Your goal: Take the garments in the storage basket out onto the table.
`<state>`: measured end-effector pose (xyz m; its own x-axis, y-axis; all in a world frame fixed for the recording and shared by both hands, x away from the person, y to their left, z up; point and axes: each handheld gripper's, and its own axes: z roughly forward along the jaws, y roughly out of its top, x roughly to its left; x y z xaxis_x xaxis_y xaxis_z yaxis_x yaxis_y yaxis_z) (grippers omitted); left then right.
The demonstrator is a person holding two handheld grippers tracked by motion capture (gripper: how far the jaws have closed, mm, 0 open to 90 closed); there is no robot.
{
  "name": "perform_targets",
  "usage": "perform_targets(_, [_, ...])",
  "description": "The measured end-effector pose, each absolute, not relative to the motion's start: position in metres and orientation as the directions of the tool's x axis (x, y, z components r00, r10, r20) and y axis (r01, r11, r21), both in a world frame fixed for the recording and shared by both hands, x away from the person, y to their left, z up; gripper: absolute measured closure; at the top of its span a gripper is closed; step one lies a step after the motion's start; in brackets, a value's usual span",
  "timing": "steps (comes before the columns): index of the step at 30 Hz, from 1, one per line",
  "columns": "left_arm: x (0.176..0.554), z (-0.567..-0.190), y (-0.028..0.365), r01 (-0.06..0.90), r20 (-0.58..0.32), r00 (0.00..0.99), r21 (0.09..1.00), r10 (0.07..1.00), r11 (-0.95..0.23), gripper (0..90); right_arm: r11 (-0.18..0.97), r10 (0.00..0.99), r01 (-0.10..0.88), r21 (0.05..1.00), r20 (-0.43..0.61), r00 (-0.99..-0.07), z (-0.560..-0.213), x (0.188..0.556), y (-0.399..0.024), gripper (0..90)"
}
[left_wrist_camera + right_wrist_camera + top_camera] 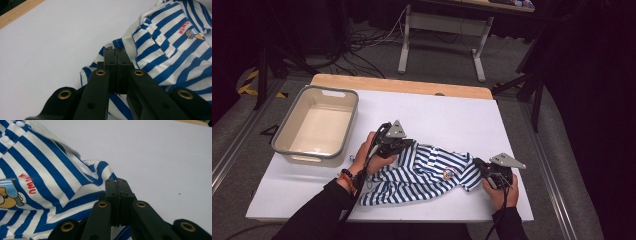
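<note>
A small blue-and-white striped shirt (pixel 427 172) with a cartoon print and red lettering lies crumpled on the white table top (pixel 437 112). My left gripper (pixel 404 148) is at the shirt's left end. In the left gripper view its jaws (pixel 115 50) are pressed together with a fold of the striped cloth (pixel 170 45) pinched between them, a little above the table. My right gripper (pixel 479 168) is at the shirt's right end. The right gripper view shows its jaws (pixel 117 181) shut on the hem of the shirt (pixel 50 170).
A grey plastic tub (pixel 296 111) with nothing in it stands at the table's left side, close to my left hand. A wooden strip (pixel 402 85) runs along the table's far edge. Beyond it, a desk frame (pixel 439 25) and cables are on the floor.
</note>
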<state>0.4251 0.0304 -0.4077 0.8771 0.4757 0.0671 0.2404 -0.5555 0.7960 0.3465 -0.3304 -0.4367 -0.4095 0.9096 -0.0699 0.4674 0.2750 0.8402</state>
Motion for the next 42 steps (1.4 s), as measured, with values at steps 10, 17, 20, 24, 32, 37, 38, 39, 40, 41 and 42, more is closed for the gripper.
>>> perform_targets(10, [0.428, -0.412, 0.044, 0.271, 0.07, 0.854, 0.786, 0.515, -0.555, 89.5, 0.267, 0.921, 0.466, 0.844, -0.081, -0.381, -0.437, 0.346, -0.335, 89.6])
perform_targets(17, [0.42, -0.415, 0.062, 0.283, 0.102, 0.826, 0.775, 0.554, -0.565, 89.4, 0.252, 0.928, 0.466, 0.848, -0.075, -0.364, -0.437, 0.344, -0.341, 89.5])
perform_targets(20, [0.417, -0.419, 0.069, 0.297, 0.1, 0.82, 0.767, 0.564, -0.568, 89.4, 0.248, 0.929, 0.474, 0.845, -0.069, -0.363, -0.438, 0.345, -0.341, 89.3])
perform_targets(24, [0.413, -0.425, 0.078, 0.309, 0.102, 0.807, 0.765, 0.581, -0.565, 89.3, 0.256, 0.932, 0.475, 0.842, -0.085, -0.352, -0.439, 0.345, -0.34, 88.5])
perform_targets(32, [0.403, -0.433, 0.091, 0.318, 0.105, 0.787, 0.775, 0.608, -0.545, 88.1, 0.261, 0.925, 0.484, 0.835, -0.074, -0.372, -0.443, 0.345, -0.341, 83.8])
perform_targets(37, [0.398, -0.432, 0.095, 0.303, 0.104, 0.789, 0.792, 0.606, -0.53, 85.2, 0.284, 0.916, 0.481, 0.829, -0.088, -0.391, -0.444, 0.344, -0.338, 78.3])
perform_targets(38, [0.398, -0.431, 0.094, 0.298, 0.104, 0.789, 0.797, 0.605, -0.526, 84.8, 0.286, 0.915, 0.48, 0.83, -0.087, -0.395, -0.445, 0.344, -0.338, 77.6])
perform_targets(39, [0.397, -0.431, 0.093, 0.291, 0.107, 0.79, 0.801, 0.604, -0.523, 83.4, 0.288, 0.914, 0.479, 0.829, -0.088, -0.397, -0.445, 0.344, -0.338, 76.6])
perform_targets(40, [0.397, -0.431, 0.093, 0.291, 0.107, 0.79, 0.801, 0.604, -0.523, 82.7, 0.29, 0.914, 0.479, 0.829, -0.091, -0.395, -0.446, 0.344, -0.338, 74.6])
perform_targets(41, [0.396, -0.43, 0.091, 0.283, 0.105, 0.792, 0.809, 0.601, -0.515, 82.7, 0.29, 0.914, 0.479, 0.829, -0.091, -0.395, -0.446, 0.344, -0.338, 74.6])
perform_targets(42, [0.397, -0.429, 0.088, 0.277, 0.095, 0.799, 0.818, 0.593, -0.504, 79.2, 0.285, 0.914, 0.475, 0.833, -0.086, -0.397, -0.446, 0.345, -0.338, 69.6])
